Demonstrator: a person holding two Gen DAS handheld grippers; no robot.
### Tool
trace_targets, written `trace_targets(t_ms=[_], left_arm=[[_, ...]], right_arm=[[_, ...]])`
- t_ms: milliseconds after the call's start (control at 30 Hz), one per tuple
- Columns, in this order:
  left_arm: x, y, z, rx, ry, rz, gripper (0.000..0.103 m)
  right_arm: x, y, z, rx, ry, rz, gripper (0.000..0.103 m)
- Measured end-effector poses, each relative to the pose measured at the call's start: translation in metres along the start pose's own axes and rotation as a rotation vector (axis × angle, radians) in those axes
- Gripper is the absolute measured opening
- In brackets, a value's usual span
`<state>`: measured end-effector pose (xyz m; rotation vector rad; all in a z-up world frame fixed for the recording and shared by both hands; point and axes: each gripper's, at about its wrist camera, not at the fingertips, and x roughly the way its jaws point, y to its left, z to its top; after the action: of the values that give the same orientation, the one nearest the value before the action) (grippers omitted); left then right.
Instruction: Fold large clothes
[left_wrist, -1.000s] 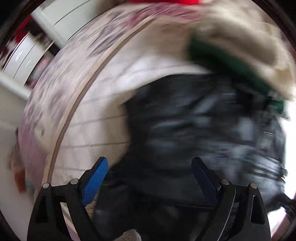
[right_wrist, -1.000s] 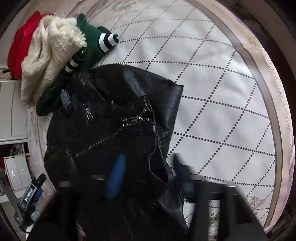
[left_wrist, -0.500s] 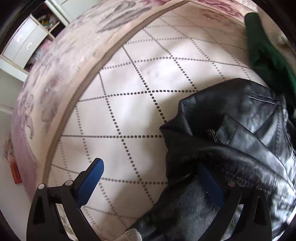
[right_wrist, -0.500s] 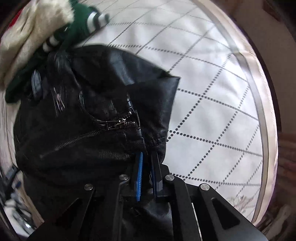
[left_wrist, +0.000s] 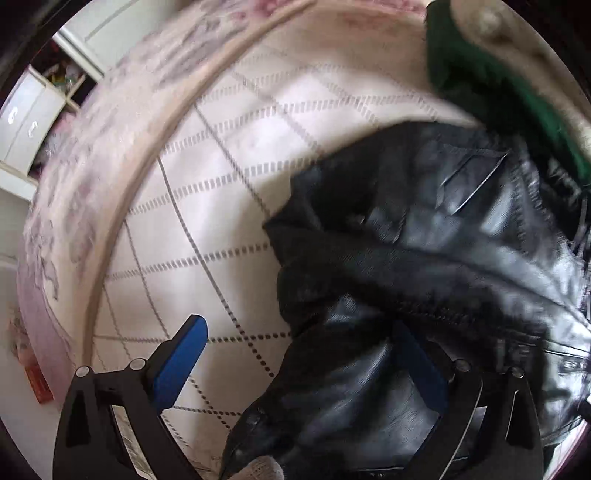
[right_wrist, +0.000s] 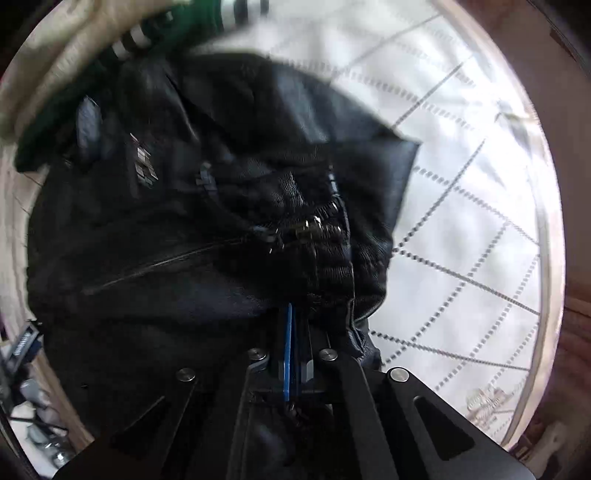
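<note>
The black leather jacket (right_wrist: 207, 229) looks heavy and slippery, so keep your right gripper (right_wrist: 295, 347) pinched tight on its zipper edge, and bring the wide-open, empty left gripper (left_wrist: 306, 362) to the thick hem.

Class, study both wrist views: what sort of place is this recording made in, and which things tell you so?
Probably a bedroom at home. A black leather jacket lies on a quilted bed with piped edging, a white drawer unit stands beside it, and other clothes are heaped nearby.
</note>
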<state>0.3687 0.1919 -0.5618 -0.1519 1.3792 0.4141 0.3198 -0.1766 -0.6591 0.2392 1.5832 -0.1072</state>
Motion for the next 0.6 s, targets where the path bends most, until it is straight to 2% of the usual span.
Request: trace_targets(t_ms=[67, 100, 133, 200, 233, 267, 333, 367, 433, 500, 567, 600], left_arm=[[-0.016, -0.001, -0.003, -0.007, -0.013, -0.031, 0.103], [-0.021, -0.001, -0.005, -0.010, -0.013, -0.042, 0.103], [-0.027, -0.002, -0.009, -0.009, -0.014, -0.057, 0.103], [-0.037, -0.007, -0.017, 0.015, -0.023, -0.066, 0.103], [-0.043, -0.012, -0.024, 0.039, -0.038, -0.059, 0.103], [-0.047, -0.015, -0.028, 0.051, -0.047, -0.052, 0.103], [-0.053, -0.024, -0.042, 0.090, -0.062, -0.025, 0.103], [-0.056, -0.026, -0.048, 0.099, -0.060, -0.018, 0.103], [-0.063, -0.031, -0.064, 0.108, -0.057, 0.000, 0.103], [-0.079, -0.041, -0.083, 0.111, -0.071, 0.046, 0.103], [-0.089, -0.044, -0.097, 0.108, -0.078, 0.093, 0.103], [-0.100, -0.052, -0.110, 0.105, -0.083, 0.140, 0.103]], right_arm=[[-0.013, -0.007, -0.016, -0.021, 0.008, -0.038, 0.033], [-0.009, -0.010, -0.028, -0.041, 0.046, -0.049, 0.061], [-0.003, -0.014, -0.036, -0.051, 0.076, -0.054, 0.073], [0.019, -0.021, -0.057, -0.071, 0.144, -0.060, 0.070], [0.031, -0.030, -0.066, -0.048, 0.140, -0.091, 0.041], [0.040, -0.043, -0.070, -0.004, 0.139, -0.092, 0.016], [0.051, -0.068, -0.073, 0.146, 0.149, -0.020, 0.018], [0.053, -0.072, -0.072, 0.178, 0.162, -0.003, 0.018], [0.046, -0.061, -0.069, 0.116, 0.175, -0.022, 0.018], [0.036, -0.050, -0.063, 0.081, 0.183, 0.018, 0.023], [0.023, -0.057, -0.063, 0.056, 0.203, 0.078, 0.032], [0.016, -0.066, -0.063, 0.049, 0.210, 0.110, 0.039]])
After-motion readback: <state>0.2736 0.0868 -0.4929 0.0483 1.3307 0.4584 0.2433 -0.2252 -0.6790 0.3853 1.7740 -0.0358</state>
